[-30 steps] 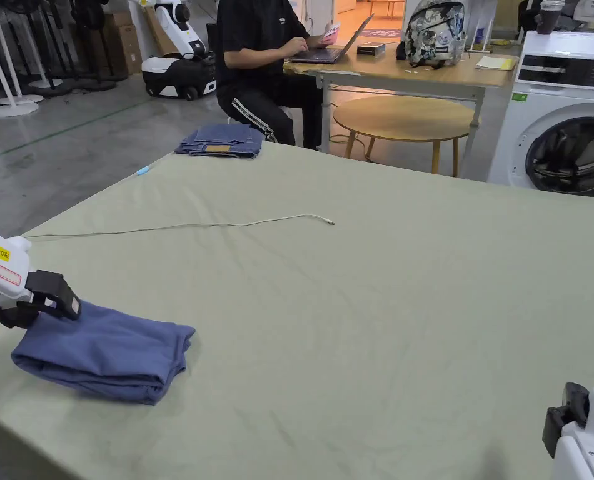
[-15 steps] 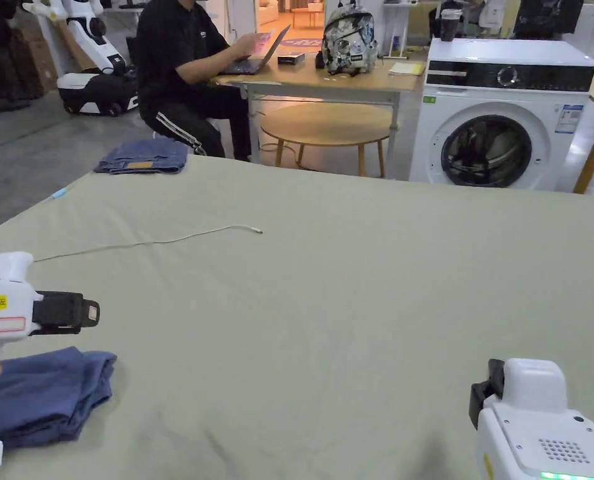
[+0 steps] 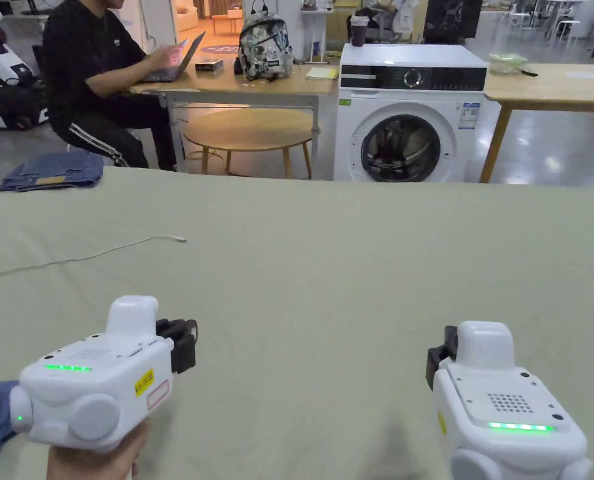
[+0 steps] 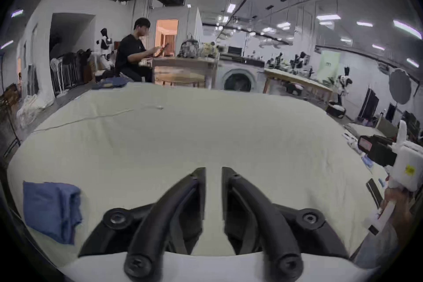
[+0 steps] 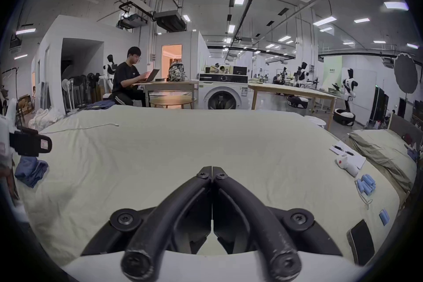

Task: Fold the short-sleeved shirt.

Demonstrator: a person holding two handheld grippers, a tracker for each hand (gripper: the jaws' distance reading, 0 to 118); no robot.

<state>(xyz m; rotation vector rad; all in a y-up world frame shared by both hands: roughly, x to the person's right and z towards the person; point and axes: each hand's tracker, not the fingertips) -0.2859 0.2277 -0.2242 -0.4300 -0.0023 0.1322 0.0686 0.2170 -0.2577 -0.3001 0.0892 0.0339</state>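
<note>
The blue short-sleeved shirt (image 4: pixel 51 210) lies folded in a thick bundle on the pale green tabletop (image 3: pixel 352 262), at its near left edge, just to the left of the left tool (image 4: pixel 214 174) and clear of it. In the head view only a sliver of the shirt's blue cloth shows at the lower left corner, behind the hand (image 3: pixel 95 459) that grips the left tool's white body.

The left tool hovers over bare tabletop with its 2 jaws slightly apart, a narrow gap between the tips and nothing held. The right tool (image 5: pixel 212 173) is held well to the right of the shirt, also over bare tabletop, its 2 jaws pressed together tip to tip with nothing between them.

A thin white cable (image 3: pixel 89 255) runs across the tabletop beyond the shirt. Folded jeans (image 3: pixel 52 172) sit at the far left corner. Past the far edge stand a washing machine (image 3: pixel 408 119) and a seated person (image 3: pixel 95 81) at a laptop.
</note>
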